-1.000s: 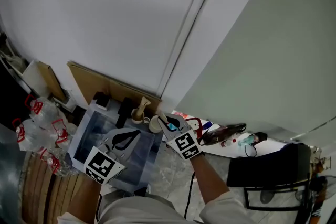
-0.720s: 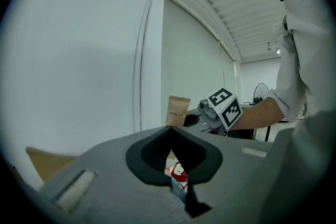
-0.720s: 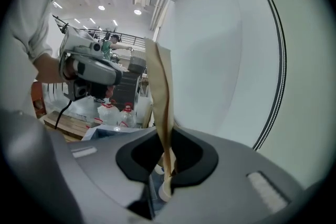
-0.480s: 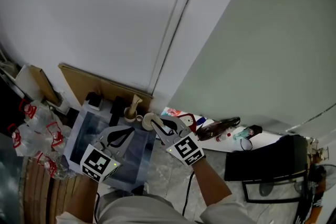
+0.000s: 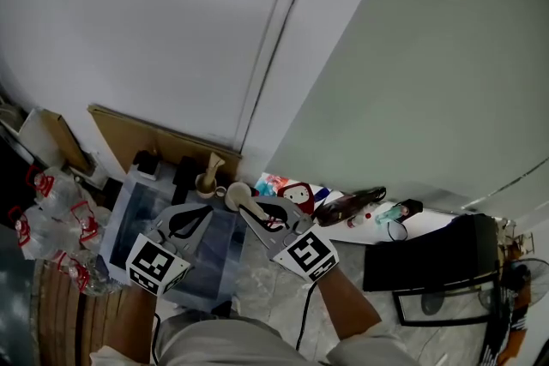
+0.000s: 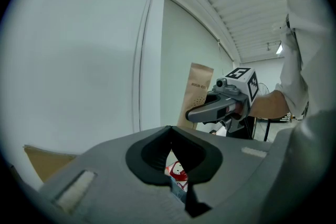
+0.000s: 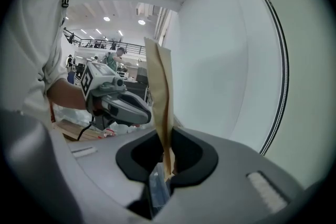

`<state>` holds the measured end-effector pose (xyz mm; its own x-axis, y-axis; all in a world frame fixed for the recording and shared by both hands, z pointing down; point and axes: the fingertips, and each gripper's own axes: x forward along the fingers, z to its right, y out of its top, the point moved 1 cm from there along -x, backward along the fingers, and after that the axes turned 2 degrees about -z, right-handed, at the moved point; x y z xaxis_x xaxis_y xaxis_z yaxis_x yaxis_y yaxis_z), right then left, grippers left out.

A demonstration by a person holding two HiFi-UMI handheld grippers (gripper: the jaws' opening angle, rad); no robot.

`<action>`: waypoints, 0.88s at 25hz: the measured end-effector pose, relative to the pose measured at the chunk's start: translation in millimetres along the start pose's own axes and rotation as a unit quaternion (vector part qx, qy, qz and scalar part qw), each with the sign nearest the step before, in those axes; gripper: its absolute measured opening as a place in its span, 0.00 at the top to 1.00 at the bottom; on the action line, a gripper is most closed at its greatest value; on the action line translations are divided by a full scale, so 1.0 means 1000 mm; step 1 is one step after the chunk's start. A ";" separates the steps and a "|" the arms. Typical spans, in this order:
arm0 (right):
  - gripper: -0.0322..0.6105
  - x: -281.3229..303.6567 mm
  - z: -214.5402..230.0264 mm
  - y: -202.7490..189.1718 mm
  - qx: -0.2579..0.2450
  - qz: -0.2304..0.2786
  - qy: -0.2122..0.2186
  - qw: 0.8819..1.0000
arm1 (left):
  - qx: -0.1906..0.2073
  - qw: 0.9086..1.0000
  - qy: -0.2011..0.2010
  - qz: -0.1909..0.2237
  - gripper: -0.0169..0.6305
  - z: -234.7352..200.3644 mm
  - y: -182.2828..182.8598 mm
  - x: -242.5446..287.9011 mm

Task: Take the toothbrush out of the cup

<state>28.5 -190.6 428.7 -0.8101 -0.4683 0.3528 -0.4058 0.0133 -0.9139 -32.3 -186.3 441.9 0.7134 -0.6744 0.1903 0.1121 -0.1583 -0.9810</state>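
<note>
A beige round cup (image 5: 238, 195) stands on the blue-grey box top (image 5: 141, 210). My right gripper (image 5: 248, 207) hovers just right of the cup, tips beside its rim. In the right gripper view a thin bluish toothbrush handle (image 7: 157, 190) sits pinched low in the narrow gap of the right gripper (image 7: 165, 136); its head is hidden. My left gripper (image 5: 200, 215) rests over the box, left of the cup, shut with nothing in it. In the left gripper view the left gripper (image 6: 170, 131) points at the wall, with the right gripper (image 6: 195, 113) ahead to its right.
A brown paper pouch (image 6: 200, 93) stands behind the cup against the white wall, in line with the right jaws (image 7: 160, 86). A cardboard sheet (image 5: 129, 133) leans on the wall. Plastic bottles (image 5: 51, 223) lie left; a dark bottle (image 5: 347, 207) and black case (image 5: 425, 263) lie right.
My right gripper has risen and drawn back from the cup toward me. The left gripper has stayed where it was. The head view has shifted a little.
</note>
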 end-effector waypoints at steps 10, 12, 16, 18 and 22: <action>0.89 -0.019 -0.020 0.013 -0.004 0.008 0.015 1.000 | -0.005 1.000 -0.001 0.001 0.97 0.001 -0.003 0.001; 0.89 -0.024 -0.023 0.016 -0.001 0.009 0.016 1.000 | -0.006 1.000 -0.002 0.002 0.97 0.003 -0.004 0.001; 0.89 -0.031 -0.027 0.016 -0.003 0.012 0.018 1.000 | -0.003 1.000 -0.004 0.002 0.97 0.007 -0.004 0.001; 0.89 -0.034 -0.029 0.018 -0.002 0.015 0.017 1.000 | -0.001 1.000 -0.004 0.002 0.97 0.009 -0.004 0.001; 0.89 -0.039 -0.032 0.019 -0.001 0.014 0.016 1.000 | 0.002 1.000 -0.003 -0.001 0.97 0.014 -0.005 0.001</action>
<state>38.9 -143.7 403.8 -0.8347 -0.4387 0.3329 -0.3827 0.0275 -0.9235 -22.5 -176.3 447.0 0.7167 -0.6704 0.1918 0.1163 -0.1562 -0.9809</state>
